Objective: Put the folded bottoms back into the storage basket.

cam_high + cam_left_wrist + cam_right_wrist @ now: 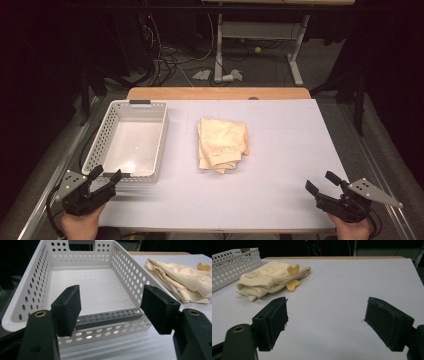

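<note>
Both grippers sit at the table's near edge, jaws spread wide and holding nothing. At near left, the left gripper faces the near wall of the white perforated basket, just short of its grey handle strip. At near right, the right gripper hovers over the bare white table surface. Between them and farther off lies the folded cream garment, just right of the basket, well apart from either gripper.
</note>
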### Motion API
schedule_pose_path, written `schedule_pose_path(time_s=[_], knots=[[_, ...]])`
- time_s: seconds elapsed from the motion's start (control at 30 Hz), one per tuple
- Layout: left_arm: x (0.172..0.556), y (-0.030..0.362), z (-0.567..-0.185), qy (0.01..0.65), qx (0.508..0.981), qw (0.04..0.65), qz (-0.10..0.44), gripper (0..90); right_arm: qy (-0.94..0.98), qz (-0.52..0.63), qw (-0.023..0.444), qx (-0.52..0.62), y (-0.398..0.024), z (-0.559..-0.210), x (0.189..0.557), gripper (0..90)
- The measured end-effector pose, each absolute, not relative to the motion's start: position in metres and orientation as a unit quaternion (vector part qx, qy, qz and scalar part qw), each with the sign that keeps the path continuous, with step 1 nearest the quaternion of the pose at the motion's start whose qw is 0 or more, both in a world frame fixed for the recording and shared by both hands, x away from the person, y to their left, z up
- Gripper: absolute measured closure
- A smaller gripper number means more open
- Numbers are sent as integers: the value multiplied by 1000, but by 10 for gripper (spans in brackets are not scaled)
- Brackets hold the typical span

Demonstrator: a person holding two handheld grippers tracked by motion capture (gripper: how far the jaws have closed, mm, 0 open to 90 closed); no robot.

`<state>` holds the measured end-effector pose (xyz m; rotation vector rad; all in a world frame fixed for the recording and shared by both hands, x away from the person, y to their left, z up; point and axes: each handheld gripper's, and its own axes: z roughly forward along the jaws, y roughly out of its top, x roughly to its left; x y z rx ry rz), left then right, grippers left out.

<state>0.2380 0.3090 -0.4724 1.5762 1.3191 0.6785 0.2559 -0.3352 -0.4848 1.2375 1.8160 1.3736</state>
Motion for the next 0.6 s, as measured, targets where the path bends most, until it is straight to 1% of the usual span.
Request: schedule_pose_path(time_s=[0.3,0.6], knots=[[240,309,-473,534,648,472,269,308,683,498,263,464,-332,-486,259,189],[237,306,-470,531,644,474,281,308,689,495,263,458,-329,-486,259,192]])
